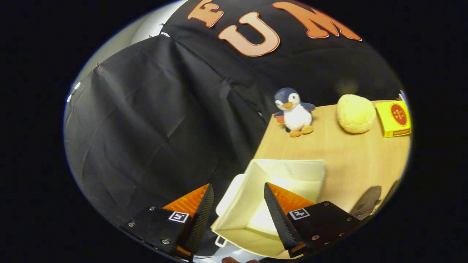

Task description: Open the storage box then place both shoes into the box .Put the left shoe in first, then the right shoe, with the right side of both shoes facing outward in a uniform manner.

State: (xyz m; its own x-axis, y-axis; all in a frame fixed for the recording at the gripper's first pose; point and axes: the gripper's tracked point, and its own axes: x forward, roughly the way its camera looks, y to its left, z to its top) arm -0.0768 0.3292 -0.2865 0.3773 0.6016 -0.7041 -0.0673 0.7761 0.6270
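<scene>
The white storage box (289, 163) stands open on the wooden table (351, 160), close to the table's left edge, and its inside looks bare. Its lid (228, 199) hangs folded back over the left side. My gripper (238, 185) hovers above the near part of the box, open. One finger is out past the lid on the left, the other is over the box's interior, and neither touches anything. To the right of the box, beside the right finger, lies a grey rounded shape (367, 202) that looks like a shoe, partly cut off.
A penguin plush (295, 113) sits at the table's far left corner. To its right are a yellow round plush (355, 113) and a yellow carton (394, 118). The black cloth wall drops away left of the table edge.
</scene>
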